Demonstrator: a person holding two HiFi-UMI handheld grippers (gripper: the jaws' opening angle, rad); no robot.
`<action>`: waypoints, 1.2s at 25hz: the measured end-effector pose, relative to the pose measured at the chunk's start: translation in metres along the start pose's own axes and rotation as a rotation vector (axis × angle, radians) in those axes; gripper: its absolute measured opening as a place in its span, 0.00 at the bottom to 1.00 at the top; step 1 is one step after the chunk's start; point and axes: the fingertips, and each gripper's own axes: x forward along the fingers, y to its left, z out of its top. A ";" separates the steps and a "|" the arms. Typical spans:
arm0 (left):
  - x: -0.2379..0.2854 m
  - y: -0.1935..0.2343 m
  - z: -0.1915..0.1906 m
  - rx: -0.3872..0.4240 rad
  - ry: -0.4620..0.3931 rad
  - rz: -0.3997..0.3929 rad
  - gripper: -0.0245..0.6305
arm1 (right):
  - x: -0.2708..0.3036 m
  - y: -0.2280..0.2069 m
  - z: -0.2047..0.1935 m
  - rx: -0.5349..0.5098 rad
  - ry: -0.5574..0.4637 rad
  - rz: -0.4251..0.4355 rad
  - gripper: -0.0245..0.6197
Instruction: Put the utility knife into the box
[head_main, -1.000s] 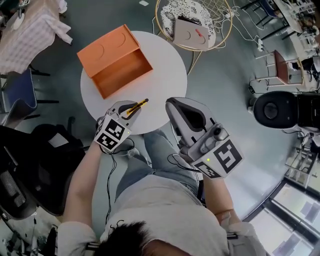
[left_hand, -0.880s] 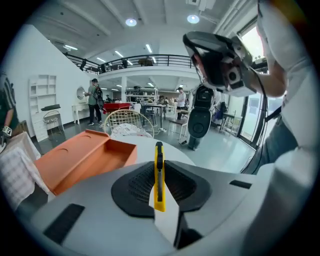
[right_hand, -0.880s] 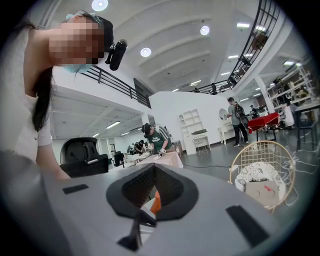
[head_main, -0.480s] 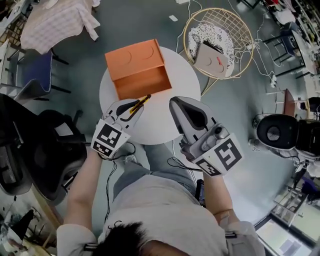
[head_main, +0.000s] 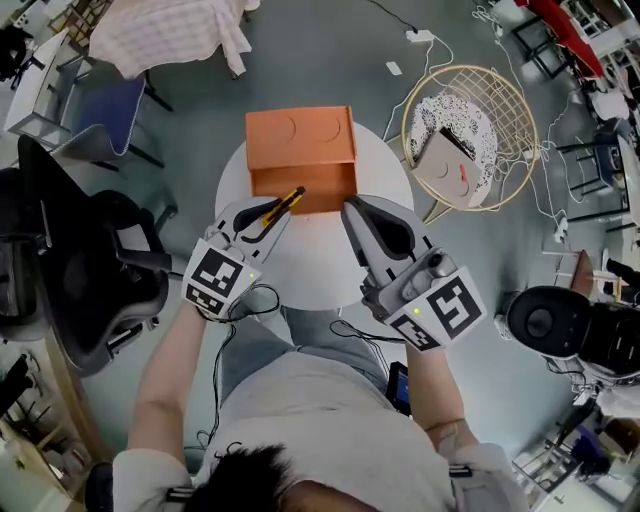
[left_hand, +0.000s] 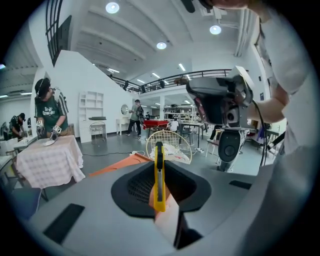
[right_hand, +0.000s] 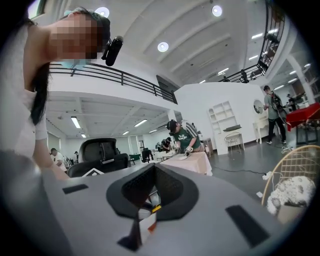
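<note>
Both forearms reach forward from the body, elbows bent. Left gripper (head_main: 268, 212) points ahead and leans inward, its fingers clamped on a yellow utility knife (head_main: 285, 203) whose far end pokes past the tips. Right gripper (head_main: 352, 208) is level alongside but apart, also leaning inward, fingers pressed together with nothing between.

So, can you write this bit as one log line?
left gripper: shut on utility knife | right gripper: shut, empty | box: open, knife not inside

Head view looks steeply down onto the counter (head_main: 310, 262); both gripper views face outward, level, sharing the wicker chair (left_hand: 180, 140).
</note>
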 end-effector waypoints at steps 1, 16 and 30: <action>0.001 0.003 0.001 -0.001 -0.001 0.012 0.14 | 0.002 -0.002 0.001 0.000 -0.002 0.012 0.05; 0.023 0.038 -0.003 -0.019 0.014 0.028 0.14 | 0.045 -0.018 -0.004 0.028 0.016 0.051 0.05; 0.088 0.047 -0.051 0.016 0.158 -0.200 0.14 | 0.068 -0.060 -0.028 0.105 0.061 -0.100 0.05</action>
